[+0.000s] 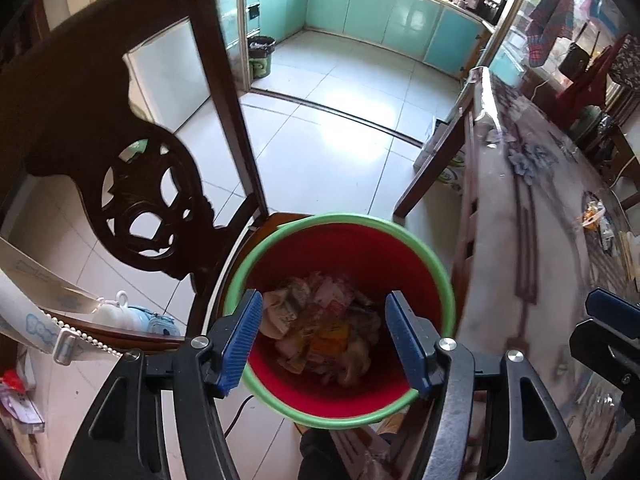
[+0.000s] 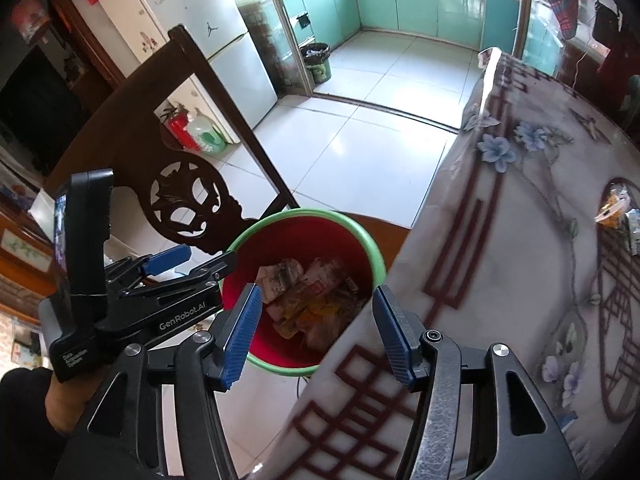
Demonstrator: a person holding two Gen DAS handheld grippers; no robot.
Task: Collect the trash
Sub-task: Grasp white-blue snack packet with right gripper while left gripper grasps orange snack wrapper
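- The left gripper (image 1: 324, 340) is open and empty, jaws apart above the red bucket (image 1: 404, 256).
- The right gripper (image 2: 312, 328) is open too, holding nothing, over the table edge (image 2: 404, 276).
- Crumpled trash (image 1: 320, 332) lies inside the bucket, beside the table.

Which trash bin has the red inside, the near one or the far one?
The near bin with the green rim, under the grippers; it holds crumpled wrappers. The far bin by the kitchen doorway is dark.
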